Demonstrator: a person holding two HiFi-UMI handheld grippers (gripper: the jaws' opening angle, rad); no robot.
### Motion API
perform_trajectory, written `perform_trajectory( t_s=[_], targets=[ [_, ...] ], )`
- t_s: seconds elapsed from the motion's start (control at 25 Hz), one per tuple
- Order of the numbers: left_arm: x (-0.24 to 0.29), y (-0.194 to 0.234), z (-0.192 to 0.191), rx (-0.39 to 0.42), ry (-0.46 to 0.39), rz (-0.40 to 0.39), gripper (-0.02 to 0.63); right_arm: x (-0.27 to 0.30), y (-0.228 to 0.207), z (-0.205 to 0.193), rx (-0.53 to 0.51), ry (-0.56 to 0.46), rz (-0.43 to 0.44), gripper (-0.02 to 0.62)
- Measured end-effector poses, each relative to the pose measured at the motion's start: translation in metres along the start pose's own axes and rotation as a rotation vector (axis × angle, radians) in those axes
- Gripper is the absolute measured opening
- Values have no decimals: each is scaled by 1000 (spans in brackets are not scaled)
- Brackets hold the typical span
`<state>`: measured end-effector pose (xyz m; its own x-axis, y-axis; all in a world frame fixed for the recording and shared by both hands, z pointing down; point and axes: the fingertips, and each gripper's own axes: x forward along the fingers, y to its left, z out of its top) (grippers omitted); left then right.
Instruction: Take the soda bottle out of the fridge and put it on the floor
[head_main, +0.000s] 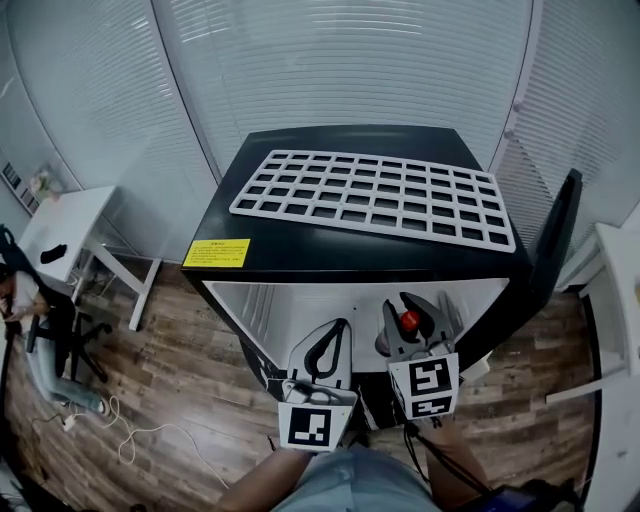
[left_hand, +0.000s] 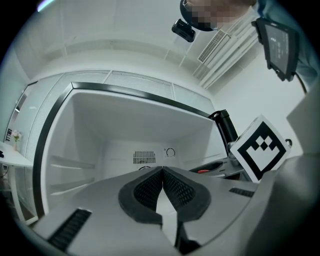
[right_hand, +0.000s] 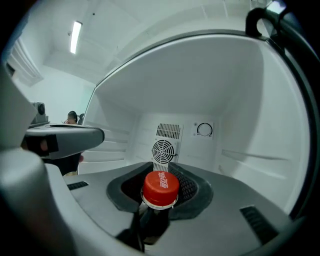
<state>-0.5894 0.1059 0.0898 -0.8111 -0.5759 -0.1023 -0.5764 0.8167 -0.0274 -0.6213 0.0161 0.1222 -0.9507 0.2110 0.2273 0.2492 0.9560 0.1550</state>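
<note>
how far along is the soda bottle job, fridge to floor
Done: the fridge door is open and the right gripper is clamped on the soda bottle below its red cap. In hand: the bottle is at the fridge opening. To do: carry it out, stand it on the wood floor. The left gripper is shut, empty.

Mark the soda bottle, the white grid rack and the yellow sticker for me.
soda bottle (right_hand: 161, 189), right gripper view, on its red cap.
white grid rack (head_main: 372, 198), head view, middle of the grid.
yellow sticker (head_main: 217, 252), head view, centre of the sticker.
</note>
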Motion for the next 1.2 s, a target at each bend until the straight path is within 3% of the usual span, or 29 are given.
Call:
perform_trajectory(
  t_s=[0.76,1.2],
  targets=[
    [-65,-32,2,27,34,47,17,-72,36,-6,24,-18,67,106],
    [-83,-29,5,31,37,-19,17,-94,52,-7,30,-8,-4,106]
  ],
)
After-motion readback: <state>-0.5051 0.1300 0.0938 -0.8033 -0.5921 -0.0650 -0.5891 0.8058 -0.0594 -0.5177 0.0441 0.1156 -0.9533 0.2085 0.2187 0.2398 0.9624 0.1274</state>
